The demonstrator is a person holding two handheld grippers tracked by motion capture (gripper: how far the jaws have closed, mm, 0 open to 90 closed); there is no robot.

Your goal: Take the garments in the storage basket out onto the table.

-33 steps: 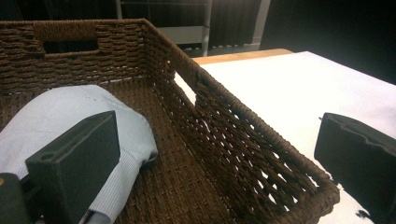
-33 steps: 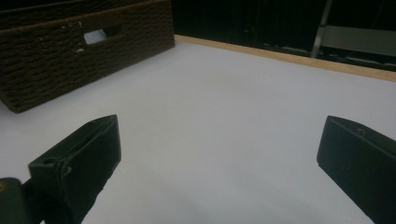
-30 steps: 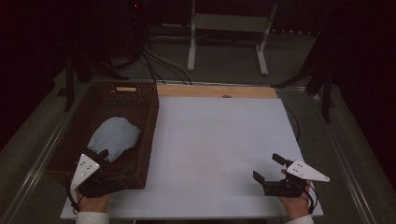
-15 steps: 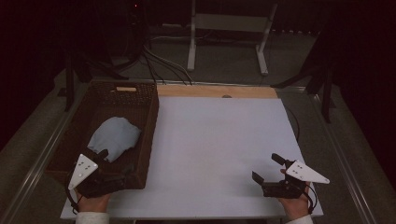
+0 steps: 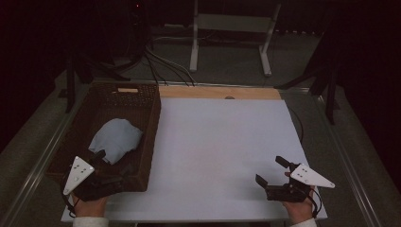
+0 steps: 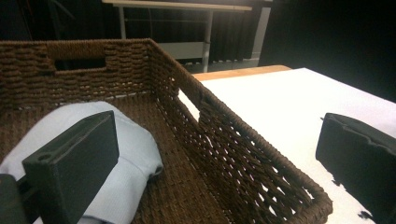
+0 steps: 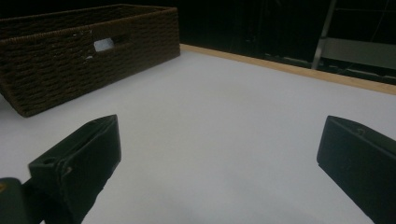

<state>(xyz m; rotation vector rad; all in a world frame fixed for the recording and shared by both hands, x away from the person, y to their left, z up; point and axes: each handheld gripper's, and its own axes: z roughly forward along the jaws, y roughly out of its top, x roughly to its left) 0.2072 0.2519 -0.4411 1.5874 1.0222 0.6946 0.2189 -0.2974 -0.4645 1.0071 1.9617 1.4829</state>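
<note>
We judge the main risk to be our left hand-held gripper (image 5: 101, 168), jaws spread wide at the basket's (image 5: 151, 124) six o'clock corner: one jaw hangs inside over the pale blue cloth (image 5: 116, 140), the other outside the wall, so closing could pinch wicker rather than fabric, or drag the whole basket. The cloth lies rumpled in the basket's near half, at about nine o'clock on the white surface (image 5: 222, 156); soft and finely ribbed, it could slip if caught by a mere fold. The basket is dark, stiff, coarse weave, rectangular with cut handles. Our right hand-held gripper (image 5: 275, 171) rests open at five o'clock, empty.
</note>
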